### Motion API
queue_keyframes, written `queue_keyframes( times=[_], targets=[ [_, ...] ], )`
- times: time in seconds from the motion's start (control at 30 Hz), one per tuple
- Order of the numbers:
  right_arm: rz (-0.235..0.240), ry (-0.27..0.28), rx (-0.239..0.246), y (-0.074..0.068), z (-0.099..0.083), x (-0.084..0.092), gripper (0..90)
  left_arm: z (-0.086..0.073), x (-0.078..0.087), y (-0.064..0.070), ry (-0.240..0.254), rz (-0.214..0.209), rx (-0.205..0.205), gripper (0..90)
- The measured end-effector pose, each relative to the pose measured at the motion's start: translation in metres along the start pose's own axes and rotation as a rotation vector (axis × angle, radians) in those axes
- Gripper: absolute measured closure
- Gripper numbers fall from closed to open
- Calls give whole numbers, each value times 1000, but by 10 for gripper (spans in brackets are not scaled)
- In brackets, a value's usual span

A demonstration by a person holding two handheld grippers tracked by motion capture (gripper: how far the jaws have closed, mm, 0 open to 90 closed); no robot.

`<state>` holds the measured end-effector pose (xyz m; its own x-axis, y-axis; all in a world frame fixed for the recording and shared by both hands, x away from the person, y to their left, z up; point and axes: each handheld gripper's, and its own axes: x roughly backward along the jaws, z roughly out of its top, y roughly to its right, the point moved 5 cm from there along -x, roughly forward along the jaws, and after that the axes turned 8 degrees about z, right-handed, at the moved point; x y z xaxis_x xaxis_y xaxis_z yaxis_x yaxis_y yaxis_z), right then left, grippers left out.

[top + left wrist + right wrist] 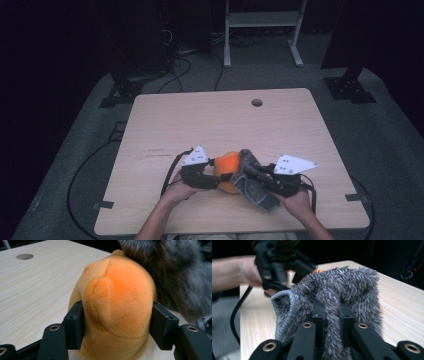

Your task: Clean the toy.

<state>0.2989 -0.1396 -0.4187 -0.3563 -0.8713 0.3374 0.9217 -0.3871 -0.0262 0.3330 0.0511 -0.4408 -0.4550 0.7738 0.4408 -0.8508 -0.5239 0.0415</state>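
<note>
An orange plush toy (227, 165) lies near the table's front edge, between my two grippers. My left gripper (220, 180) comes at it from the left, and in the left gripper view its pads (75, 325) press both flanks of the orange plush (117, 290). A grey furry cover (250, 181) drapes over the toy's right side. My right gripper (256, 176) is shut on it, with a fold of the grey fur (347, 287) pinched between the narrow jaws (332, 315). The left gripper (279, 267) and its hand appear blurred beyond the fur.
The light wooden table (200, 120) has a round cable hole (257, 102) near its far edge. Black cables trail off the left side to the floor. A white frame (262, 20) and dark stands are on the carpet behind the table.
</note>
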Motion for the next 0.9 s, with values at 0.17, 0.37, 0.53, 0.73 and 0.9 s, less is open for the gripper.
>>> queue_keyframes(
  times=[0.17, 0.37, 0.53, 0.73, 0.9],
  targets=[
    [-34, -14, -7, 14, -4, 2, 785, -2, 0, 2, 1, -7, -7, 374],
    [-75, -21, -68, 29, -17, 11, 785, -4, -8, 1, 3, 15, -19, 175],
    [3, 9, -23, 9, -4, 5, 785, -5, -13, 12, 21, 32, -66, 350],
    [-31, -7, -22, 21, -4, 10, 785, -6, -12, 16, 12, 0, -87, 379],
    [-71, -29, -85, 39, -19, 21, 785, -6, -14, 16, 30, -21, -82, 310]
  ],
)
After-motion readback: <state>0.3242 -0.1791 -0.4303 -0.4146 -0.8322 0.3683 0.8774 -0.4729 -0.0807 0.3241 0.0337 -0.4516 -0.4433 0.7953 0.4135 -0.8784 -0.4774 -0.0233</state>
